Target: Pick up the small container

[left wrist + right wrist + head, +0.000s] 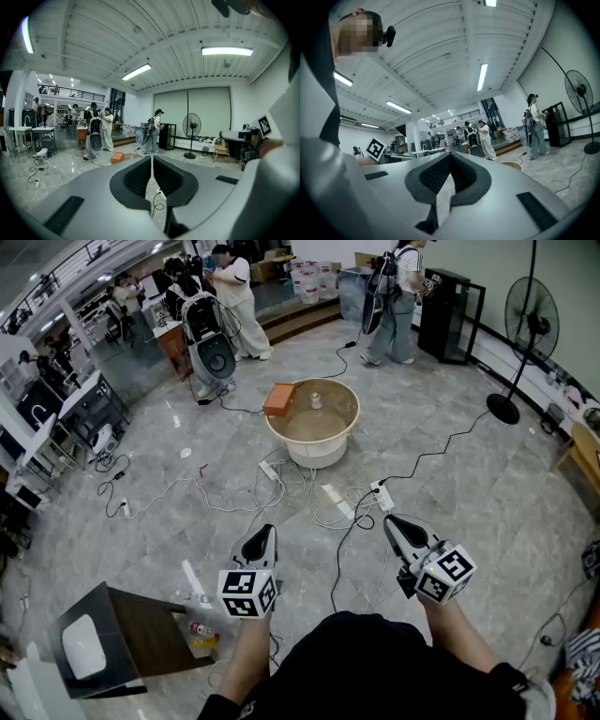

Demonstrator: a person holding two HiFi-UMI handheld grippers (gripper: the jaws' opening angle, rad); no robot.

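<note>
Both tongs are closed and empty. The left tongs (269,531) show only a hairline slit between the pads in the left gripper view, and the right tongs (390,520) are pinched together the same way. They're held out in front of the person, well apart from anything worth grabbing.

My best guess for the small container (316,400) is the little pale thing standing upright inside the round tub (330,452), out on the floor (469,521) ahead. An orange box (279,399) sits on the tub's left rim, near it but not touching as far as I can see. Loose cables (309,507) and a power strip (381,495) lie on the floor between the person and the tub.

On handling, it's honestly too small in the head view to tell the material. It looks light, probably rigid plastic, with a narrower top on a wider body. Something that light will likely skate or tip if one pad hits it first, so I'd open up well beforehand and close evenly.

I'd come in from above over the tub wall and grip across the body just below the narrow top. The top itself might be a loose cap, so I wouldn't grab there, and I'd steer clear of the orange box.
</note>
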